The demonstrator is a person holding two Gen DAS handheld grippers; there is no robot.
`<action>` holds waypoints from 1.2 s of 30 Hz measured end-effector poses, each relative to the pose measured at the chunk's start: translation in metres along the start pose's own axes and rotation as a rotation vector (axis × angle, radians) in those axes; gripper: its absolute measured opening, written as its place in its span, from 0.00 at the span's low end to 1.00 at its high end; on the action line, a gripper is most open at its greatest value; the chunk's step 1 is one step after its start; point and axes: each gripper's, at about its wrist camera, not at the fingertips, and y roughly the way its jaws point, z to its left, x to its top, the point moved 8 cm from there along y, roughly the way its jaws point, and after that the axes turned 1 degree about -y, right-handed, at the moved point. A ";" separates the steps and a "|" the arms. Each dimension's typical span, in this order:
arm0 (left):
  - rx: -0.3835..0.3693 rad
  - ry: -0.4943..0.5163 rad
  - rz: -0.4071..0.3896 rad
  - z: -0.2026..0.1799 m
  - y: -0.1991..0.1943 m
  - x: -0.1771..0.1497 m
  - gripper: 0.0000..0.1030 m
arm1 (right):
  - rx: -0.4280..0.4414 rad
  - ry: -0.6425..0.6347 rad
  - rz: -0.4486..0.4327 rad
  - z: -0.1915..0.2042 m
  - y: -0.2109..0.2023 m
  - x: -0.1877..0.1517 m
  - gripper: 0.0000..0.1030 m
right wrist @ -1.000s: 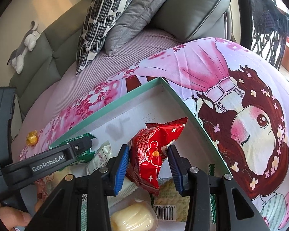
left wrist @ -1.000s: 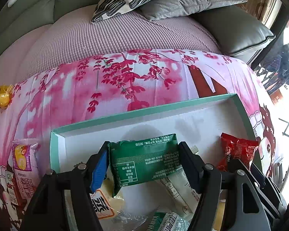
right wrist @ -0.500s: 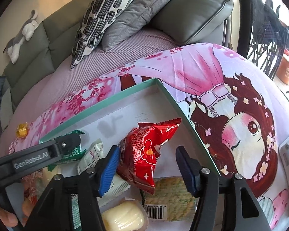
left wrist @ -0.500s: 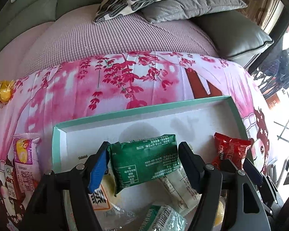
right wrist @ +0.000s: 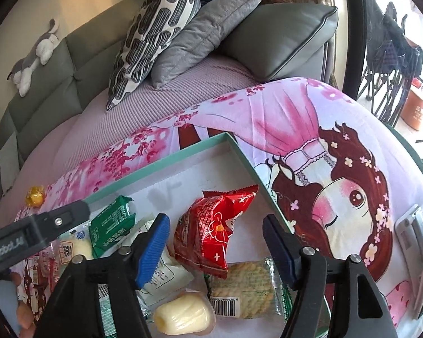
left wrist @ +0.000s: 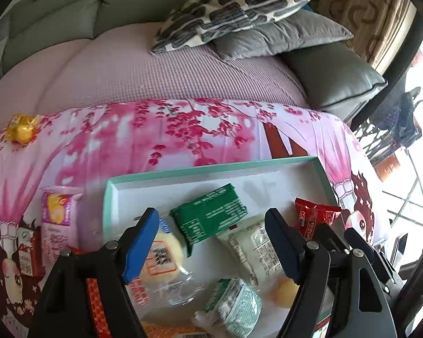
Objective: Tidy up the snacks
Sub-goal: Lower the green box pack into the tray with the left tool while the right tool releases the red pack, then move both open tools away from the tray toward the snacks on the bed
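The shallow white cardboard box with a mint-green rim (left wrist: pixel 211 169) lies on a pink cloth printed with blossoms and a cartoon girl (left wrist: pixel 155 129), which is spread over a sofa.

In the left wrist view, the left gripper (left wrist: pixel 211 242) has its two black arms with blue pads wide apart. Its jaws have just been opening, and nothing is squeezed between them. The flat dark green snack packet (left wrist: pixel 210 215) lies loose in the box, just past the pads, toward 12 o'clock from them. A white packet with small print (left wrist: pixel 253 248) lies touching it at about 4 o'clock. A clear bag with a pale yellow bun (left wrist: pixel 160 256) sits at 8 o'clock from the green packet.

In the right wrist view, the right gripper (right wrist: pixel 215 246) is open too. Its jaws have also just been opening. The shiny red snack bag with white stars (right wrist: pixel 214 225) lies in the box between the pads, but they do not press it. It leans near the box's right wall. At 5 o'clock from it lies a clear packet of pale crackers with a barcode (right wrist: pixel 245 290). At 7 o'clock lies a wrapped yellow roll (right wrist: pixel 183 315).

Outside the box, at 9 o'clock, a pink and white snack bag (left wrist: pixel 57 219) lies on the cloth. A small gold-wrapped candy (left wrist: pixel 21 129) sits farther off at 10 o'clock.
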 end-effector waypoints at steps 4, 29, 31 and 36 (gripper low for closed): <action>0.040 -0.016 -0.024 0.014 -0.007 -0.002 0.76 | -0.002 0.006 -0.004 -0.001 -0.002 0.001 0.70; 0.199 0.000 -0.085 0.050 -0.014 -0.017 0.94 | -0.019 0.003 -0.019 -0.004 -0.002 0.002 1.00; 0.200 -0.001 -0.098 0.050 -0.016 -0.017 0.98 | -0.018 0.003 -0.018 -0.004 -0.002 0.002 1.00; 0.221 0.000 -0.128 0.053 -0.019 -0.015 1.00 | -0.022 -0.006 -0.015 -0.003 -0.001 0.001 1.00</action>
